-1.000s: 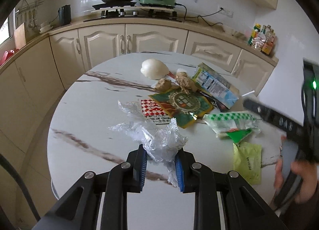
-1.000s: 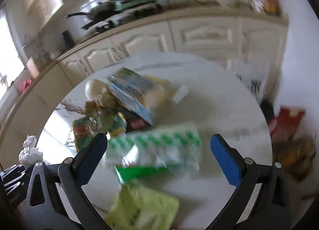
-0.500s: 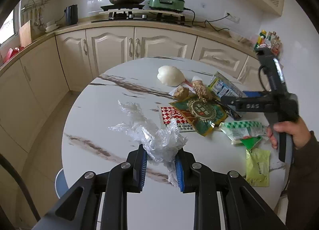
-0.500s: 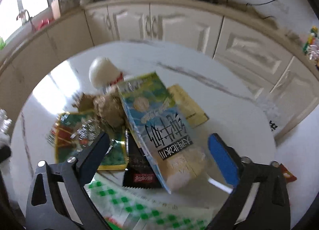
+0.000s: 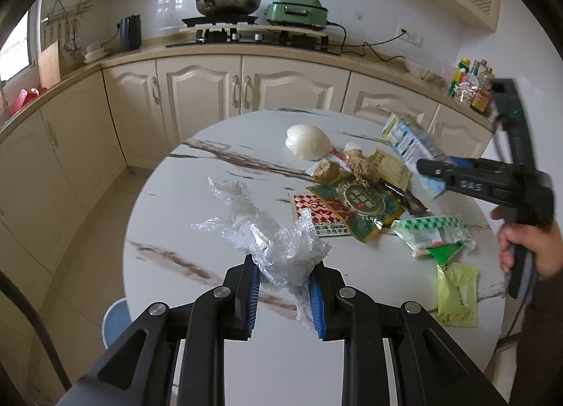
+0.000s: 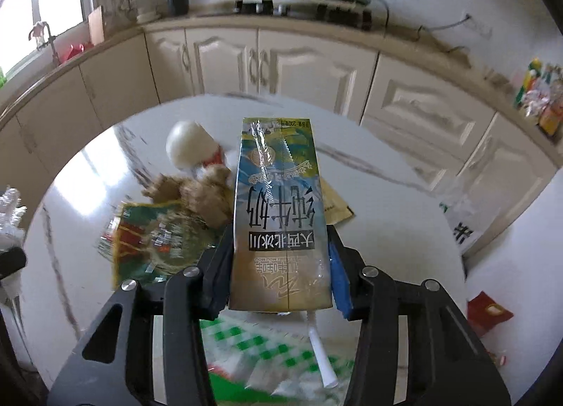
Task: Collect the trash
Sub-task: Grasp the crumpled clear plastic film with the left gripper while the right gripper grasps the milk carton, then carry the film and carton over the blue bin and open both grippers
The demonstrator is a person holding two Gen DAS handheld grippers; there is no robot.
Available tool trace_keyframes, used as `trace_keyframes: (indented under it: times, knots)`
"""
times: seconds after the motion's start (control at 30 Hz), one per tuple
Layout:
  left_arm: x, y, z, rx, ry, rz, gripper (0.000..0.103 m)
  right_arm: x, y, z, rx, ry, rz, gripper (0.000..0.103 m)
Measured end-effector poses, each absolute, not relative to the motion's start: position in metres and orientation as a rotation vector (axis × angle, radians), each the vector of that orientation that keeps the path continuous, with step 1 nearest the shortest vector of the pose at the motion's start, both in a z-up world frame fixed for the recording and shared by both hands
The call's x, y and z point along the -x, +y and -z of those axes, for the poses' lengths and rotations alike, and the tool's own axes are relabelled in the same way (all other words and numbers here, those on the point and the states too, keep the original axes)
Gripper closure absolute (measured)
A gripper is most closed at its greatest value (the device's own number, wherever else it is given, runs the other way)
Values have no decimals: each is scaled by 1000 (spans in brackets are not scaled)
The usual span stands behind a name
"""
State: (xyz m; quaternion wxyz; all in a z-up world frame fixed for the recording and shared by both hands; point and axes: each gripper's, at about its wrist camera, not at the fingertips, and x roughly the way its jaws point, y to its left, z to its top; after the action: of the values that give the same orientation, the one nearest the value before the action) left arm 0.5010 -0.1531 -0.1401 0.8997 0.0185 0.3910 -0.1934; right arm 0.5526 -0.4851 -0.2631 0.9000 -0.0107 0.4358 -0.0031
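My right tongs (image 6: 279, 272) are closing on the milk carton (image 6: 279, 216), whose sides sit between the pads, its printed face up and its far end pointing at the cabinets. My left tongs (image 5: 284, 291) are clenched on a wad of clear plastic wrap (image 5: 281, 247), held above the near part of the marble table (image 5: 197, 216).

Around the carton lies the remaining litter. Just to its left are brown fibrous scraps (image 6: 197, 194) and a green foil packet (image 6: 155, 240), with a white round lump (image 6: 188, 147) beyond them. A yellow wrapper (image 6: 334, 205) pokes out from under the carton's right edge. Beneath its near end are a green-checked bag (image 6: 267, 353) and a white straw (image 6: 322, 356).

The left view alone shows the red-checked wrapper (image 5: 313, 207) beside the green packet, a lime-green sachet (image 5: 457, 295) near the table's edge, and my right hand (image 5: 527, 247) on the tool's grip. The right view alone shows the carton's lettering and a red packet (image 6: 489, 311) on the floor past the table's right rim.
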Motion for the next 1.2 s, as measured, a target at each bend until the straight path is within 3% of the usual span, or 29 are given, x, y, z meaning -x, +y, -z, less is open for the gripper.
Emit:
trace_keyframes:
  times: [0.27,0.6,0.9,1.2]
  knots:
    - [-485,-119,129,-5,776,362,82,-518,-394,213,47,801,-103,58]
    - [-469,-20,131,63,755,207,82,-513,-255,209,69,759,-326,58]
    - [-481,95,173,140,809,-55,82,-519,-116,250,62,791,-512,59]
    - [-523,171,257,221,988,-197,82,-550,-12,333,77,927,-613,59]
